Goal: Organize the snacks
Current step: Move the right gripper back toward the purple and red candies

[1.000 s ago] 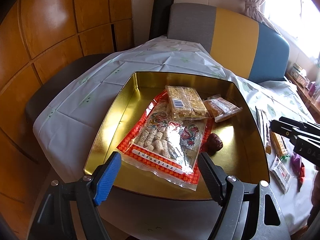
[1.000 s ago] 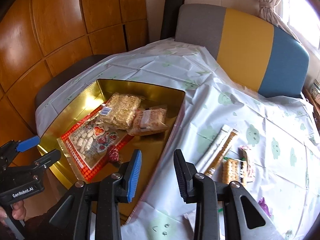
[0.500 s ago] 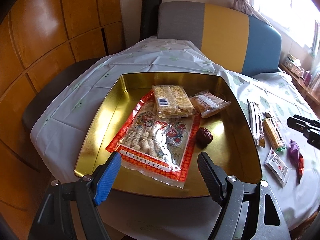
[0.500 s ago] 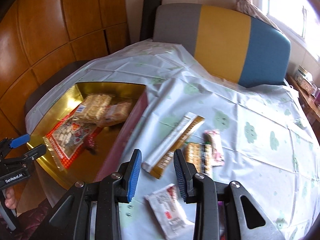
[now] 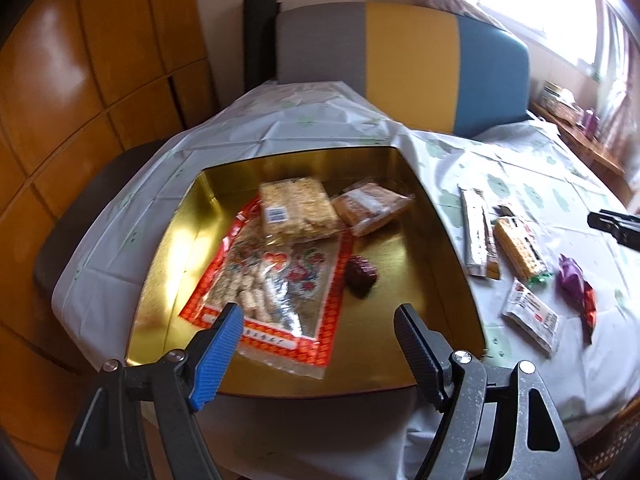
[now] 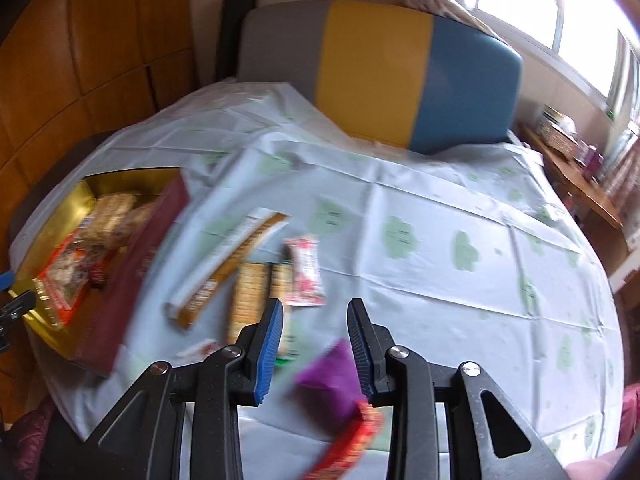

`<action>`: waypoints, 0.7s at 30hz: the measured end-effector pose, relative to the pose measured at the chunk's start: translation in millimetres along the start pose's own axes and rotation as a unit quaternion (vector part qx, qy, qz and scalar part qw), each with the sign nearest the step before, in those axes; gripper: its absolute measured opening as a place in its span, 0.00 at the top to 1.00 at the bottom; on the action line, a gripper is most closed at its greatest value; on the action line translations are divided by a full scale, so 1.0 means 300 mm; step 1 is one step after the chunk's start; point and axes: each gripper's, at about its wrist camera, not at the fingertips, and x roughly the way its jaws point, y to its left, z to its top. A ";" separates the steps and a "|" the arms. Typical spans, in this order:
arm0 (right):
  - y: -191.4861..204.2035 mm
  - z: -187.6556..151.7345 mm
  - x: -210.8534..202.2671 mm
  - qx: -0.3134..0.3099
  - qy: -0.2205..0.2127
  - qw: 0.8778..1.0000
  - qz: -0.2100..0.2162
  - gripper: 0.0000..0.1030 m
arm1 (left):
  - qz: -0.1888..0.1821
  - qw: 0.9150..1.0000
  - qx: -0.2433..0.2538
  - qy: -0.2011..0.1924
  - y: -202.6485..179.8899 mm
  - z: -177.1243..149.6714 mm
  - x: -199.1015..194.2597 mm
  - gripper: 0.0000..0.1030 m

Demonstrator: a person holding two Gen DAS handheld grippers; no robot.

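Observation:
A gold tin [image 5: 452,264] holds a red-bordered bag of puffed sticks [image 5: 272,280], a rice-crisp pack [image 5: 296,206], a small clear pack [image 5: 372,204] and a red date [image 5: 360,274]. My left gripper [image 5: 317,312] hangs over the tin's near edge, its jaws wide and closing slightly on nothing. Right of the tin lie stick sachets [image 5: 476,232], crackers [image 5: 518,248], a white pack [image 5: 530,316] and a purple packet [image 5: 570,274]. My right gripper [image 6: 315,304] hovers open and narrow above the purple packet [image 6: 332,376] and a red wrapper [image 6: 352,440], apart from both.
A pale tablecloth [image 6: 440,208] with green prints covers the round table. A chair with a grey, yellow and blue back [image 5: 408,56] stands behind it. Wood panelling [image 5: 80,80] fills the left; a window and a low cluttered shelf [image 6: 576,164] are at the right.
My right gripper has swung right, from over the tin's corner to above the loose snacks and the purple packet. My left gripper drifted right along the tin's near edge.

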 end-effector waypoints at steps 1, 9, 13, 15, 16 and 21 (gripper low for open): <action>-0.035 -0.002 0.009 0.010 0.005 1.000 -0.006 0.67 | -0.006 1.000 0.004 0.002 -0.014 0.005 0.000 0.26; -0.241 -0.040 0.085 0.129 0.044 0.990 -0.026 0.67 | -0.047 0.997 0.059 0.005 -0.171 0.059 -0.008 0.31; -0.269 -0.044 0.089 0.152 0.052 0.987 -0.017 0.67 | -0.080 0.993 0.090 0.008 -0.274 0.087 -0.006 0.40; -0.287 -0.051 0.088 0.166 0.057 0.984 -0.015 0.67 | -0.100 0.989 0.104 0.017 -0.333 0.096 0.008 0.45; -0.293 -0.052 0.089 0.174 0.059 0.983 -0.013 0.67 | -0.112 0.987 0.110 0.026 -0.367 0.100 0.022 0.46; -0.315 -0.057 0.087 0.191 0.062 0.980 -0.008 0.67 | -0.145 0.980 0.117 0.071 -0.466 0.107 0.091 0.54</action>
